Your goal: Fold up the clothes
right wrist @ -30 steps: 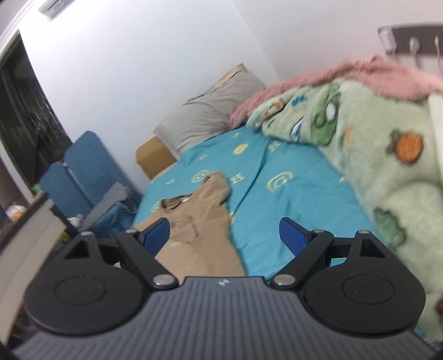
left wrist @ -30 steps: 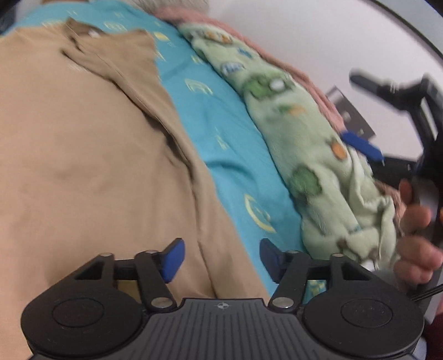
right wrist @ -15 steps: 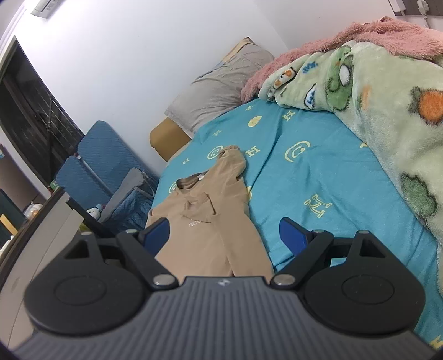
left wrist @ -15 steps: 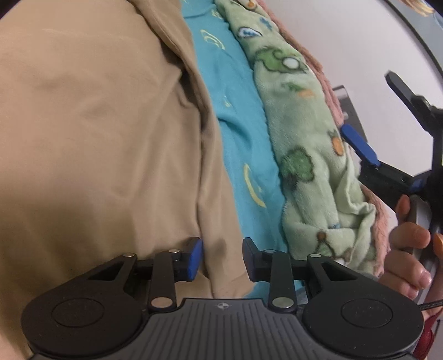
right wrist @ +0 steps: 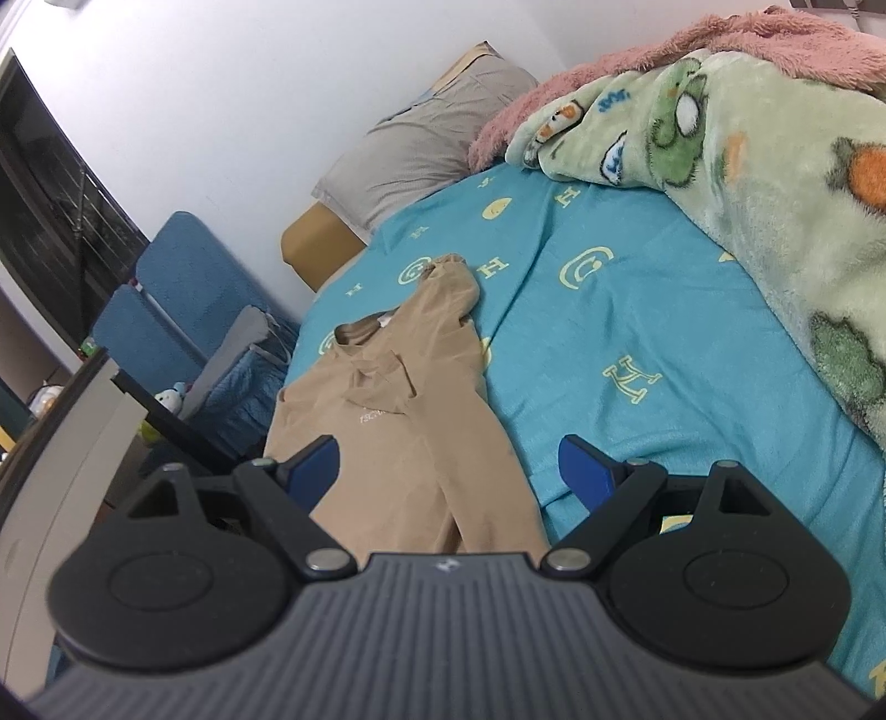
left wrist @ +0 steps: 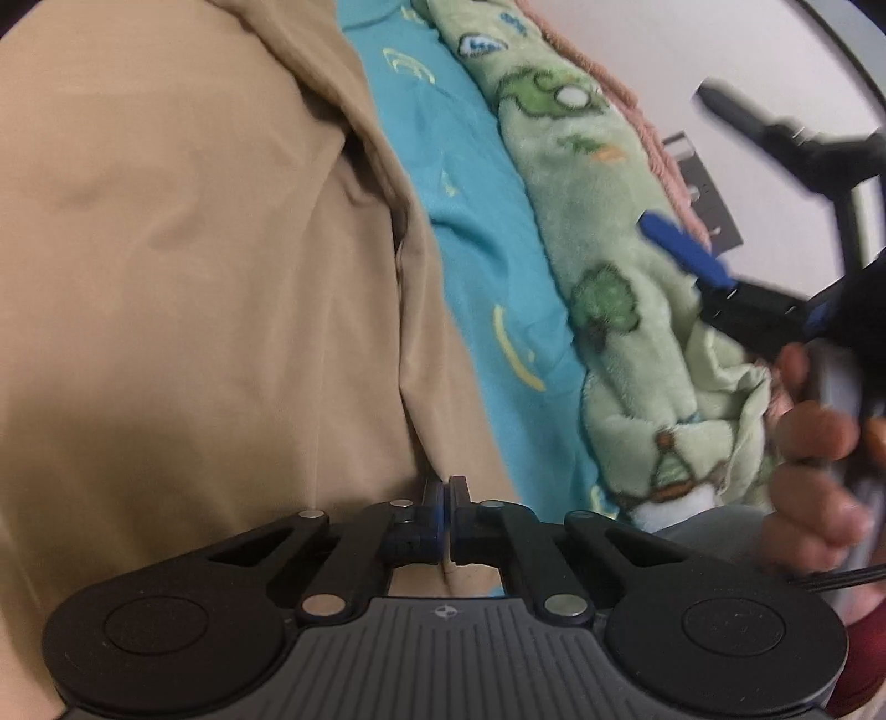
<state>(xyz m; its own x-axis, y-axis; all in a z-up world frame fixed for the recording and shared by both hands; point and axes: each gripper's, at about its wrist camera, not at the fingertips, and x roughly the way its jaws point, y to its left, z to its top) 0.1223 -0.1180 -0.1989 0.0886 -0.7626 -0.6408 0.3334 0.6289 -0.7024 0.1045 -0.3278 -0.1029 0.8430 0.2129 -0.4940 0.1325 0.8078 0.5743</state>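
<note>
The tan shirt (right wrist: 410,421) lay flat on the bed's turquoise sheet (right wrist: 637,332), collar toward the pillow (right wrist: 421,149) at the head of the bed and hem at the near edge. The left claw (left wrist: 446,507) had just been closing and now stood pinched on the shirt's fabric at the hem, near the side seam that faced the middle of the bed; a fold of cloth ran up from between the pads. The right claw (right wrist: 448,473) hung above the same near edge with its blue pads (right wrist: 581,471) spread wide and nothing between them, the shirt's lower part lying below it. In the left wrist view that claw appeared blurred off to the right, gripped by a hand (left wrist: 814,471). Beyond the shirt, the green cartoon blanket (right wrist: 775,194) was heaped along the far side of the bed over a pink one (right wrist: 720,39), well apart from the garment.

The step in hand looked like taking hold of the hem for the first fold, with one corner secured. The next move probably called for the right claw to come down on the other part of the hem and close, so both could lift the bottom edge together and carry it toward the collar without dragging the shirt askew.
</note>
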